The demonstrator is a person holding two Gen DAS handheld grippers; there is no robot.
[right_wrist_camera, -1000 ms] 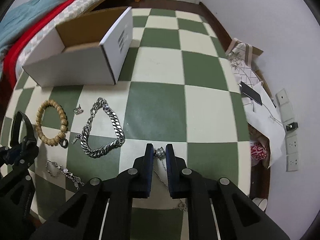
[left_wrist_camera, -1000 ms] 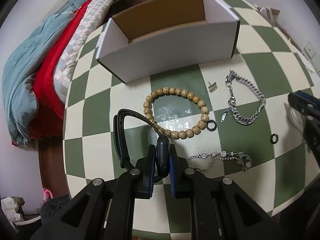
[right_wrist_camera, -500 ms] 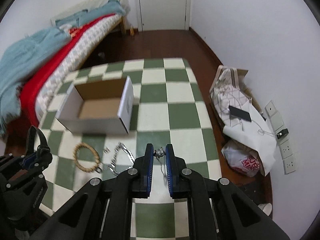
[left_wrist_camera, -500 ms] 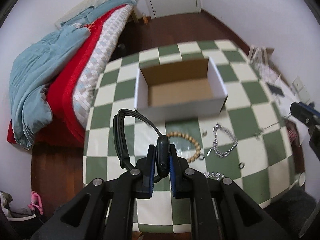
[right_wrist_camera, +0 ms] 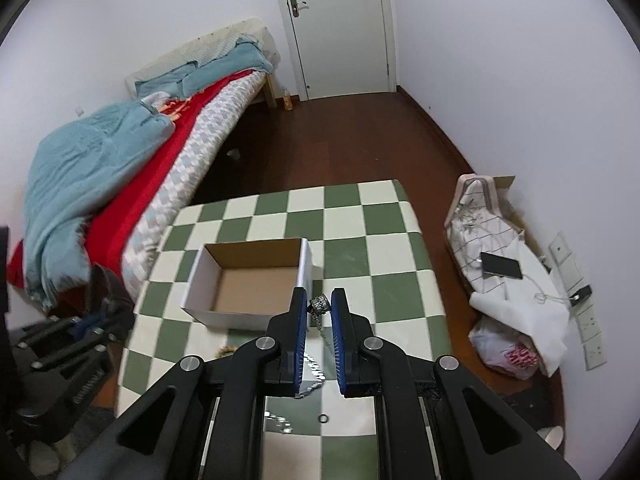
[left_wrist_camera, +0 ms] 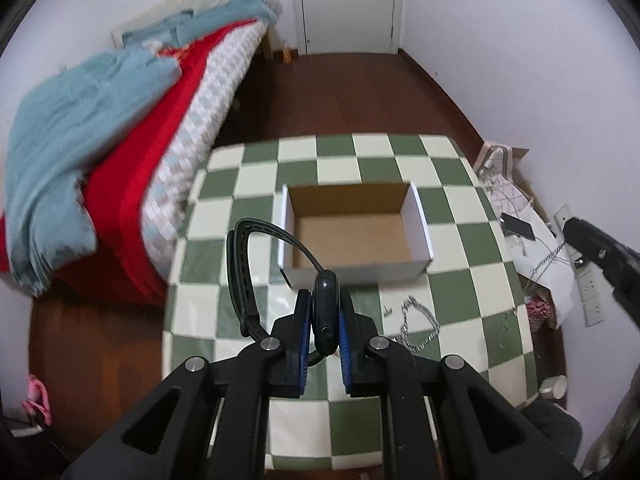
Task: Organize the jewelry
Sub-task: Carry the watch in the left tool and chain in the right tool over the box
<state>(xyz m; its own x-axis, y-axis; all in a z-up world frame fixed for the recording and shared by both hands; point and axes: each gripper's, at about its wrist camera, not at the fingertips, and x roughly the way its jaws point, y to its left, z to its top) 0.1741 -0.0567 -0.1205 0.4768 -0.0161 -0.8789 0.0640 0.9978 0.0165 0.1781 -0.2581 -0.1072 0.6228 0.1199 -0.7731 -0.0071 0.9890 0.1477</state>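
My left gripper (left_wrist_camera: 325, 304) is shut on a black watch (left_wrist_camera: 325, 312); its strap (left_wrist_camera: 240, 276) loops up to the left. It hangs high above the checkered table (left_wrist_camera: 256, 212). My right gripper (right_wrist_camera: 320, 304) is shut on a thin silver necklace (right_wrist_camera: 319, 305), whose chain hangs down between the fingers; it also shows in the left wrist view (left_wrist_camera: 546, 262). The open white cardboard box (left_wrist_camera: 352, 236) stands empty on the table, also in the right wrist view (right_wrist_camera: 248, 280). A silver curb chain (left_wrist_camera: 418, 322) lies in front of the box.
A small black ring (right_wrist_camera: 323, 418) and part of a silver bracelet (right_wrist_camera: 280, 420) lie on the table's near side. A bed (right_wrist_camera: 120, 172) with red and blue bedding stands left of the table. Bags, a phone (right_wrist_camera: 501, 265) and wall sockets are on the right.
Both grippers have risen far above the table with the watch and the necklace held. The table and box now look much smaller and farther below.
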